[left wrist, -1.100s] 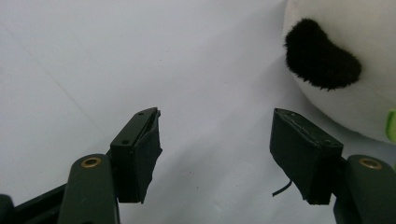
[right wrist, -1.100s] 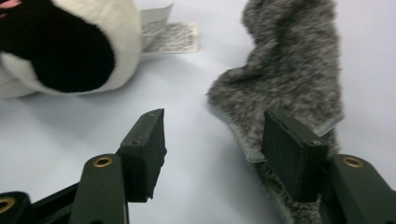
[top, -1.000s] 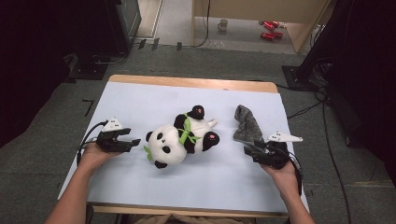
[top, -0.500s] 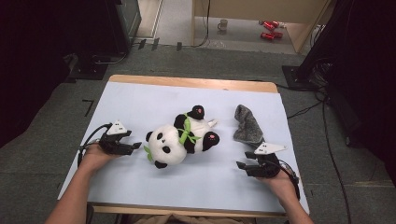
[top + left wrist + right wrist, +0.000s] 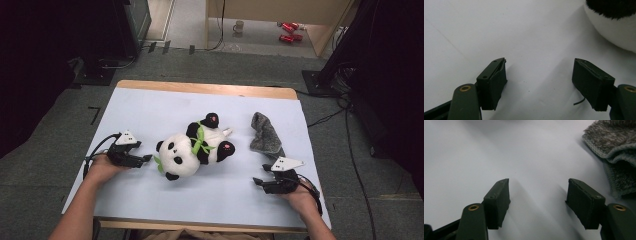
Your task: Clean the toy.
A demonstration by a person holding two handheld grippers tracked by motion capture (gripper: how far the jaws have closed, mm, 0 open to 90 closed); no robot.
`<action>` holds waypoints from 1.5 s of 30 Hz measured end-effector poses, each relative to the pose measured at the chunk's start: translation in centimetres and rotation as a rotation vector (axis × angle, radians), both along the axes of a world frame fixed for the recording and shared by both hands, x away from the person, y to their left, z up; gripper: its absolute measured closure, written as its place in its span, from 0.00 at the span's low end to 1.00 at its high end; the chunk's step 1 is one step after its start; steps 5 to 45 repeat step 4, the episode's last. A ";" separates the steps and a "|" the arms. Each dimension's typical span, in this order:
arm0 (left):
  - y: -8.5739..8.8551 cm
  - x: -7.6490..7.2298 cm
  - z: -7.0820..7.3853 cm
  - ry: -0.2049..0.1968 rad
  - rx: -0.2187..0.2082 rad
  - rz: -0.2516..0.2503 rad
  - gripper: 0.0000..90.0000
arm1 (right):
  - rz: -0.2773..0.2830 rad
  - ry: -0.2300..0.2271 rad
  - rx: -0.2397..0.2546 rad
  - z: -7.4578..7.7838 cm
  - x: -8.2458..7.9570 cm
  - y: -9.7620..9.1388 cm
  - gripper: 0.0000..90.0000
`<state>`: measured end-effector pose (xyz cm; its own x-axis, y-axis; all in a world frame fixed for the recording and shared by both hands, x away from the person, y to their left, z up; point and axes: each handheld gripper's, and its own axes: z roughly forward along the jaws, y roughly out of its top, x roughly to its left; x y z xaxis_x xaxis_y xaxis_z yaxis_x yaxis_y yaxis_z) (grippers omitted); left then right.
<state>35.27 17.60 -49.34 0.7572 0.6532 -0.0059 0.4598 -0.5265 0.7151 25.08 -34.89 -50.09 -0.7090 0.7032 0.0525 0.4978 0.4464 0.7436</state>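
Panda plush [image 5: 192,150]: lies on its back mid-table, head toward the near left, green ribbon at its neck.
Left gripper [image 5: 146,158]: low over the table just left of the panda's head; jaws apart, just been opening, nothing between them.
Right gripper [image 5: 259,182]: near right, jaws apart, just been opening, empty.
Grey sock [image 5: 265,134]: far side of the right gripper, apart from it.
Table [image 5: 150,107]: pale blue top.

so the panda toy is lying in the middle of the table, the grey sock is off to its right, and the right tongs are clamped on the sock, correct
Not quite. The right tongs are not clamped on the grey sock: the right gripper view shows their jaws open over bare table, with the sock lying apart, beyond one jaw. The rest holds: in the high view the panda toy lies mid-table and the sock is to its right.
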 end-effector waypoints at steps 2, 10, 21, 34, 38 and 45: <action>0.2 -0.1 -0.2 -0.014 -0.019 -0.001 0.30 | 0.003 -0.002 0.006 -0.1 0.0 0.0 0.37; 0.2 -0.1 -0.2 -0.013 -0.020 -0.001 0.30 | 0.004 -0.002 0.003 -0.1 0.0 0.0 0.36; 0.2 -0.1 -0.2 -0.013 -0.020 -0.001 0.30 | 0.004 -0.002 0.003 -0.1 0.0 0.0 0.36; 0.2 -0.1 -0.2 -0.013 -0.020 -0.001 0.30 | 0.004 -0.002 0.003 -0.1 0.0 0.0 0.36; 0.2 -0.1 -0.2 -0.013 -0.020 -0.001 0.30 | 0.004 -0.002 0.003 -0.1 0.0 0.0 0.36; 0.2 -0.1 -0.2 -0.013 -0.020 -0.001 0.30 | 0.004 -0.002 0.003 -0.1 0.0 0.0 0.36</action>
